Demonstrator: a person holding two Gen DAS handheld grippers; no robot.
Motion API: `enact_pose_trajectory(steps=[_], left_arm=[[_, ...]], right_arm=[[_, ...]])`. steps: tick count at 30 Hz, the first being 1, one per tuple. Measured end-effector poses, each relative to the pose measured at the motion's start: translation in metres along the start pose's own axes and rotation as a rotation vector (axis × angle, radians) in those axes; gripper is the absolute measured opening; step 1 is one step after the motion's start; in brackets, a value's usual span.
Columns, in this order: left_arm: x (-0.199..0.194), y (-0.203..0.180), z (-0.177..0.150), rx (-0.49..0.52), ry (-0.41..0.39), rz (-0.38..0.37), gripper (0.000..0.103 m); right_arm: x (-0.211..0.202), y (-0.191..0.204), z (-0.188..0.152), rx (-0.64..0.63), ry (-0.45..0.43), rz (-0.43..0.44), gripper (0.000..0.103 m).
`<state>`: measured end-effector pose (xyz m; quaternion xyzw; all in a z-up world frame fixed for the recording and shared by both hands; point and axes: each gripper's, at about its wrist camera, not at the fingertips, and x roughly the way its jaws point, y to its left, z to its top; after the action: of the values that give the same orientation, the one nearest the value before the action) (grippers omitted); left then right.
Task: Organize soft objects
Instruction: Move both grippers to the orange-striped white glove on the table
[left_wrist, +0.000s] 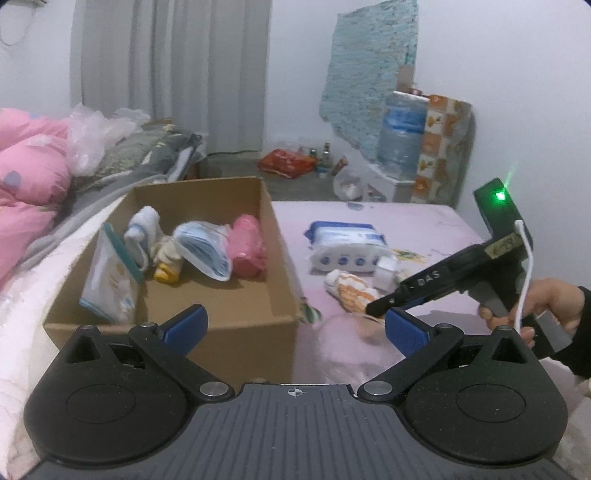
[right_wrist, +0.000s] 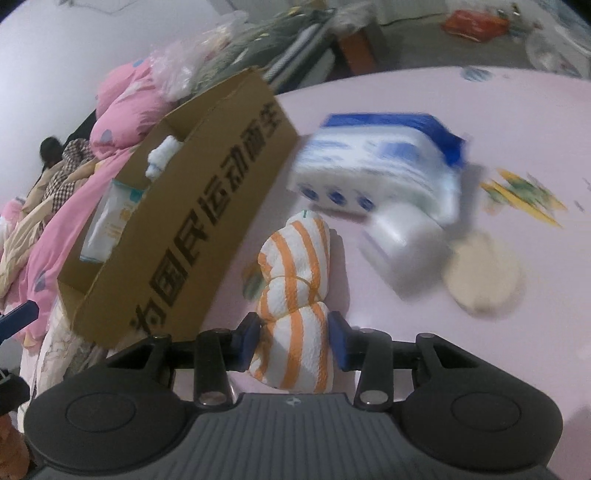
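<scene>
A pink bed (right_wrist: 480, 122) holds the things. A brown box (left_wrist: 207, 258) sits on it, open at the top, next to a puffy pink blanket (left_wrist: 26, 177). In the box lie a flat white pack (left_wrist: 107, 277), a rolled white cloth (left_wrist: 142, 225), a bag of blue masks (left_wrist: 203, 247) and a pink roll (left_wrist: 245, 245). On the bed to the right of the box, a bit apart from it, lies a blue and white tissue pack (right_wrist: 380, 162). Just in front of it is a small white pack (right_wrist: 402, 240), blurry, with a round tan pad (right_wrist: 484, 273) beside it. The striped towel (right_wrist: 295, 295), white and orange and rolled up, lies on the bed between the box and the small pack. The right claw (right_wrist: 293, 341) is down over the near end of the towel, half shut, with a blue pad on each side of it; the pads look to be just touching the towel. A hand (left_wrist: 546, 306) holds this claw. The left claw (left_wrist: 295, 325) is wide and holds nothing, up in front of the box.
</scene>
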<state>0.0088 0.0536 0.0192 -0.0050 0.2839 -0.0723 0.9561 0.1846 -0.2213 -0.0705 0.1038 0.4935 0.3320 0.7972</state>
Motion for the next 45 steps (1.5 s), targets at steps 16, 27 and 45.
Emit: enact_pose_trajectory(steps=[16, 27, 45], left_arm=[[-0.030, -0.009, -0.052, -0.033, 0.078, -0.163, 0.103], [-0.016, -0.029, -0.074, -0.031, 0.183, -0.242, 0.103], [0.028, -0.067, -0.074, -0.016, 0.288, -0.383, 0.085]], right_arm=[[-0.077, -0.002, -0.136, 0.220, -0.014, 0.043, 0.060], [-0.067, 0.011, -0.165, 0.294, -0.074, 0.151, 0.064], [-0.069, -0.018, -0.186, 0.461, -0.264, 0.281, 0.069]])
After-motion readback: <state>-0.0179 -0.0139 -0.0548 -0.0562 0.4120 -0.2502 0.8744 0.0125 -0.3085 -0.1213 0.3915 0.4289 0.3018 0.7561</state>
